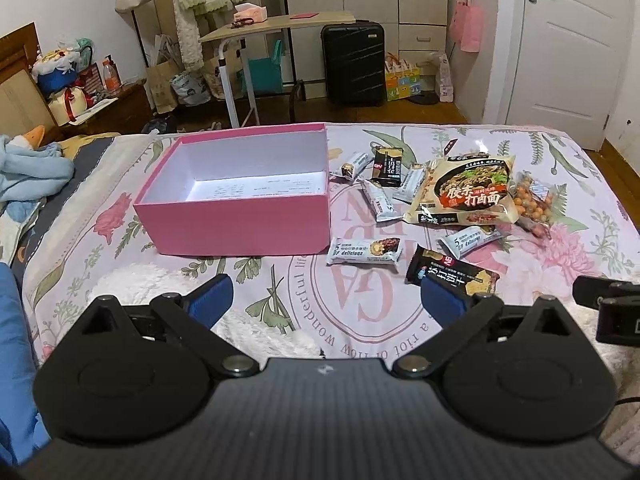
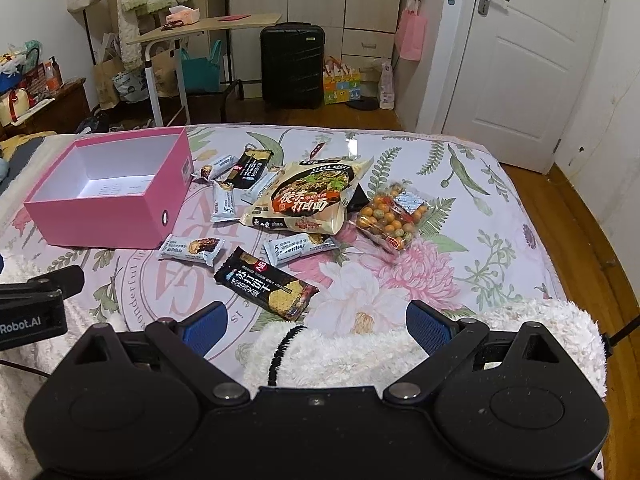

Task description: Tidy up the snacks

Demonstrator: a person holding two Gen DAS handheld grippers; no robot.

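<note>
The task seems not yet started: the pink box (image 1: 240, 196), ahead and to the left of the left gripper (image 1: 326, 300), is empty, and all snacks lie on the bedcover (image 2: 460, 280) outside it. The noodle bag (image 2: 308, 200), the biggest snack, lies flat ahead of the right gripper (image 2: 314, 326), its picture side up. The bag of round nuts (image 2: 390, 218) is just right of it. The black cracker pack (image 2: 266, 282) lies nearest, just ahead. Several small grey bars (image 2: 190, 250) are scattered between. Both grippers hover spread wide and hold nothing.
</note>
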